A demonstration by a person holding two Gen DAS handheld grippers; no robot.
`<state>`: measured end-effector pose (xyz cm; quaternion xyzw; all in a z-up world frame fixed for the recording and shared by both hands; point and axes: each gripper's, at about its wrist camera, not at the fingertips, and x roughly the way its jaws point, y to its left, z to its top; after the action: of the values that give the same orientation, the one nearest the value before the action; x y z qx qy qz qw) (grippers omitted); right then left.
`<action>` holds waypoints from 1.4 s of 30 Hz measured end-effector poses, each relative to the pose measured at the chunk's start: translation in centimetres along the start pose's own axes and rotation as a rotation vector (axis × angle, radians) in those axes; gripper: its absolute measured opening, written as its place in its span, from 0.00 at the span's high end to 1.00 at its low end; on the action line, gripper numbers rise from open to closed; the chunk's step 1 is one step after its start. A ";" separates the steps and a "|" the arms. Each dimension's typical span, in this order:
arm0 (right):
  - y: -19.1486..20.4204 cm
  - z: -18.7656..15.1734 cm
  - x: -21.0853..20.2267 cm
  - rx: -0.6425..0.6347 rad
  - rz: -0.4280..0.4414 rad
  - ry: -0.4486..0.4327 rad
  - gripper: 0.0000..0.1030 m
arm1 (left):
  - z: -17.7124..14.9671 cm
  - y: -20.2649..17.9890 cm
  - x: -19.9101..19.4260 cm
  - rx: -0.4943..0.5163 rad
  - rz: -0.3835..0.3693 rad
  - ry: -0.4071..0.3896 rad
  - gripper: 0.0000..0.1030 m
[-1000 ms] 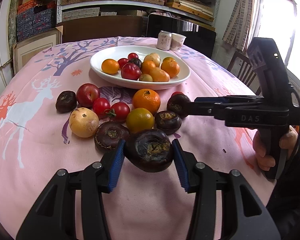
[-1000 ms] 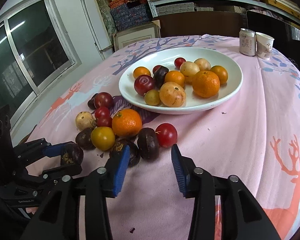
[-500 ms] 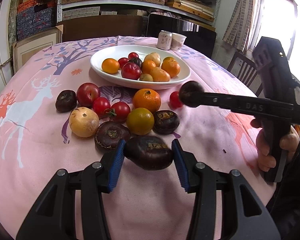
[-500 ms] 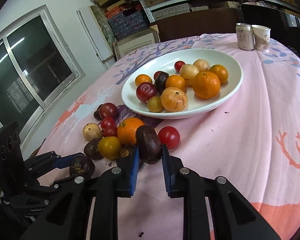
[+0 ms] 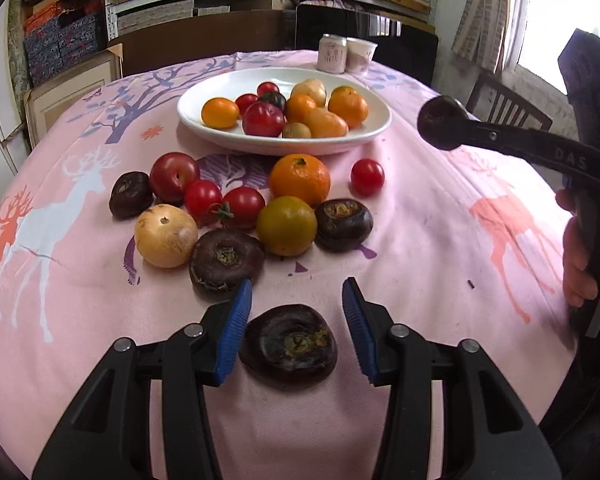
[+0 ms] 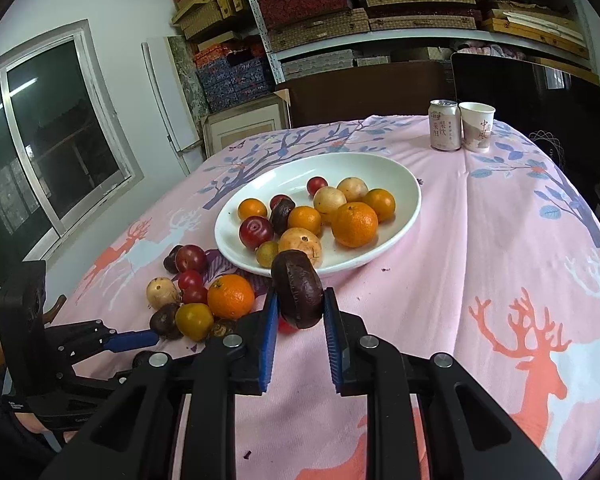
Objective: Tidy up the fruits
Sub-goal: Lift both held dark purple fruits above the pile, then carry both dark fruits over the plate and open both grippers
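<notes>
Right wrist view: a dark fruit (image 6: pixel 298 294) is clamped in the right claw (image 6: pixel 299 312), the white plate (image 6: pixel 396 236) lying just ahead, while the left claw (image 5: pixel 296 320) is spread around another on the tabletop (image 5: pixel 440 240).

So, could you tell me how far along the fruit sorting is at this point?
Partly done. The white plate already holds about eleven fruits. In hand: the right gripper is shut on a dark water chestnut and carries it above the cloth, short of the plate. The left gripper is open around another dark chestnut lying on the tablecloth. Around ten more fruits remain loose there, including the tangerine.
</notes>
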<state>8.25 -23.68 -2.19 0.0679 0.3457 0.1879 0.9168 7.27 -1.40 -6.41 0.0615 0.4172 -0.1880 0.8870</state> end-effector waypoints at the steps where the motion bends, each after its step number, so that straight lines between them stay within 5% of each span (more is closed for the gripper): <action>1: 0.2 -0.4 0.1 -0.008 -0.010 0.019 0.78 | 0.0 0.0 0.1 0.002 0.001 0.009 0.54; 10: 2.1 -3.3 0.2 -0.170 -0.086 0.231 0.74 | -1.7 -0.1 -0.8 0.021 0.024 0.059 0.53; 12: 3.1 -3.5 -0.9 -0.229 -0.052 0.214 0.50 | -2.1 0.1 -0.7 0.019 0.023 0.060 0.52; 14: 3.8 -3.6 -2.2 -0.266 -0.025 0.174 0.41 | -2.2 0.1 -0.8 0.018 0.023 0.057 0.52; 25: 3.3 -5.0 -0.8 -0.205 0.014 0.235 0.41 | -2.7 0.0 -1.0 0.030 0.023 0.035 0.49; 31: 4.1 -5.7 1.3 -0.208 -0.053 0.251 0.41 | -2.7 0.4 -1.2 0.011 0.015 0.016 0.57; 34: 3.7 -5.6 1.6 -0.184 -0.045 0.252 0.59 | -2.8 0.5 -1.5 0.003 0.010 0.004 0.57; 42: 3.5 -5.3 -0.1 -0.166 -0.011 0.176 0.60 | -2.4 0.3 -2.6 -0.009 0.005 -0.039 0.57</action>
<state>3.64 -20.54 -5.18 -0.0268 0.4087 0.2159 0.8864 4.17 0.27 -5.95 0.0549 0.4006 -0.1854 0.8956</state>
